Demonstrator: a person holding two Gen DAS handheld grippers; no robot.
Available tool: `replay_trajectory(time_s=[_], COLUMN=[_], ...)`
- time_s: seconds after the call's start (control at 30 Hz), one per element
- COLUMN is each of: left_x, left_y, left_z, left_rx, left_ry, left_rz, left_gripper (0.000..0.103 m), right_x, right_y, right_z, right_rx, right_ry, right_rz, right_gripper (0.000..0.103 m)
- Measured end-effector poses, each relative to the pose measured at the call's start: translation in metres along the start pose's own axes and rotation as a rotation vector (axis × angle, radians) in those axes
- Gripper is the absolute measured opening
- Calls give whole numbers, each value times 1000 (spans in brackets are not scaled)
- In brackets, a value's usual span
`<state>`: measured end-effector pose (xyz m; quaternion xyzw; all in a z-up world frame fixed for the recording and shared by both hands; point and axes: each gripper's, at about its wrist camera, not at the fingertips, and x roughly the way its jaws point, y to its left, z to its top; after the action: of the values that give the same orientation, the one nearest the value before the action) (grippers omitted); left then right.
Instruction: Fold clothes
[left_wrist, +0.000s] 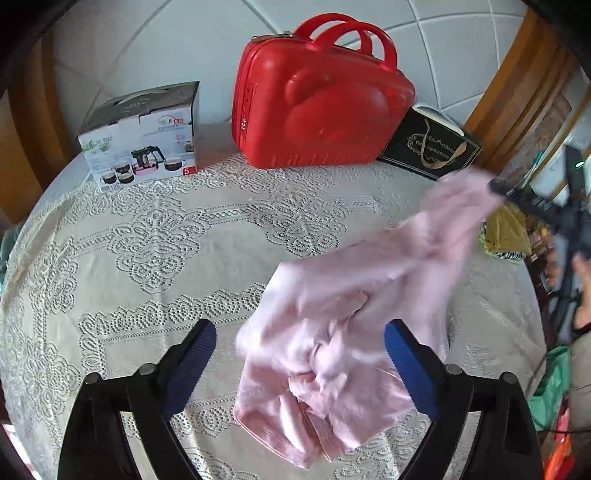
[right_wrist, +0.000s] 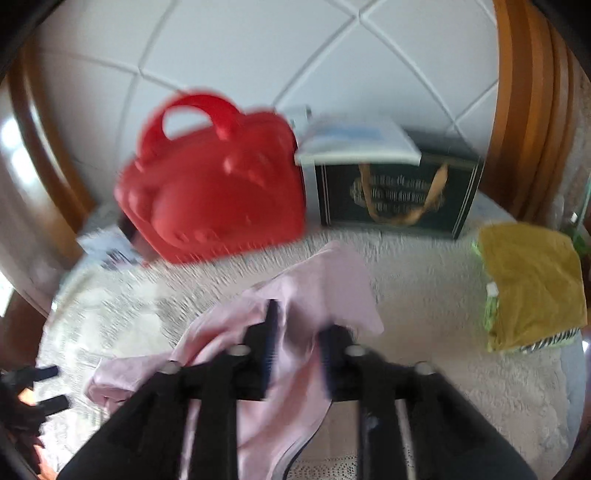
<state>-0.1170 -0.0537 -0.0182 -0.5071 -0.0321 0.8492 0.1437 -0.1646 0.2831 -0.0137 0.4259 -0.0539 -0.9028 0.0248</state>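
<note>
A pale pink garment (left_wrist: 332, 332) is bunched on the lace tablecloth (left_wrist: 155, 236), and one end of it is drawn up toward the right. My right gripper (right_wrist: 299, 339) is shut on that raised end of the pink garment (right_wrist: 295, 387). In the left wrist view the right gripper (left_wrist: 517, 195) appears as a dark, blurred shape at the cloth's upper tip. My left gripper (left_wrist: 301, 354) stands open, its blue pads (left_wrist: 195, 362) wide apart on either side of the crumpled lower part. In the right wrist view the left gripper (right_wrist: 50, 387) shows at the far left.
At the back of the table stand a red hard case (left_wrist: 317, 99), a tea-set box (left_wrist: 144, 136) and a black gift box (left_wrist: 432, 147). A folded yellow cloth (right_wrist: 532, 284) lies at the right edge. Wooden chair backs ring the table. The right wrist view is motion-blurred.
</note>
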Motion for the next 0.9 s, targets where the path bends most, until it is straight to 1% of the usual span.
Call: replay_trajectory(time_s=[0.07, 0.17, 0.2, 0.27, 0.33, 0.43, 0.53, 0.6, 0.67, 0.73, 0.8, 0.9], left_x=[1, 11, 15, 24, 33, 49, 63, 67, 71, 75, 80, 85], left_y=[3, 9, 12, 14, 12, 6, -1, -6, -8, -10, -11, -13], left_z=[-9, -28, -36, -55, -76, -106, -130, -143, -152, -158, -163, -168], left_rx=[9, 11, 2, -9, -4, 5, 17, 11, -1, -8, -11, 11], left_ry=[1, 32, 46, 73, 95, 130, 146, 135, 130, 135, 143, 119], left_rz=[58, 137, 142, 141, 139, 147, 170, 177, 175, 172, 167, 193], left_gripper=[94, 94, 94, 94, 94, 93, 93, 93, 93, 93, 93, 93], right_x=[-1, -6, -9, -12, -13, -7, -4, -1, 0, 2, 5, 12], right_y=[2, 4, 8, 20, 33, 53, 66, 74, 82, 93, 106, 124], right_z=[-14, -35, -45, -69, -100, -150, -184, -202, -214, -222, -227, -233], right_rx=[-16, -41, -55, -89, -136, -181, -172, -140, -110, -108, -125, -171], right_ry=[6, 10, 25, 79, 140, 223, 282, 317, 336, 345, 345, 339], right_rz=[-16, -39, -12, 56, 105, 144, 172, 193, 199, 196, 188, 169], right_gripper=[64, 66, 70, 73, 73, 73, 73, 73, 73, 73, 73, 73])
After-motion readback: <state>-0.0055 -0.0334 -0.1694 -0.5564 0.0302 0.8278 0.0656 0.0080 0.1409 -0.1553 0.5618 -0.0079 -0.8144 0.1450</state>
